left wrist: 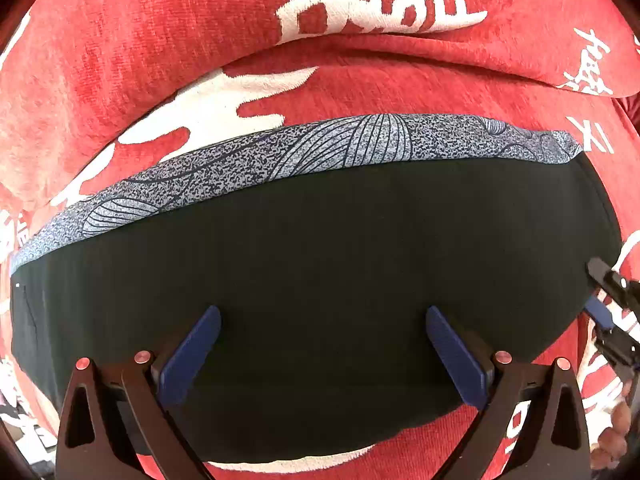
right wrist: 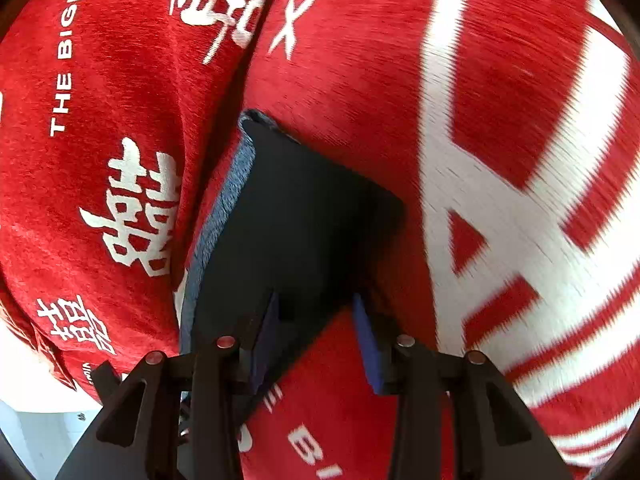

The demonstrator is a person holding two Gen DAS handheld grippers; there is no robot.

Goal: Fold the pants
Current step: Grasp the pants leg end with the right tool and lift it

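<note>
The pants (left wrist: 320, 264) lie folded flat on a red cover: a dark slab with a blue-grey patterned layer (left wrist: 304, 152) showing along its far edge. My left gripper (left wrist: 323, 320) hovers over the near half of the pants, jaws wide apart and empty. The right gripper shows at the right edge of this view (left wrist: 604, 300), by the pants' right end. In the right wrist view the pants (right wrist: 296, 216) run away from me, with the patterned layer (right wrist: 228, 208) along their left side. My right gripper (right wrist: 316, 308) is open around the near corner of the pants.
A red cover with white lettering (left wrist: 120, 60) spreads under everything and forms a raised fold (left wrist: 400, 46) behind the pants. In the right wrist view the cover (right wrist: 500, 160) bulges on both sides. A pale floor (right wrist: 36, 432) shows at the lower left.
</note>
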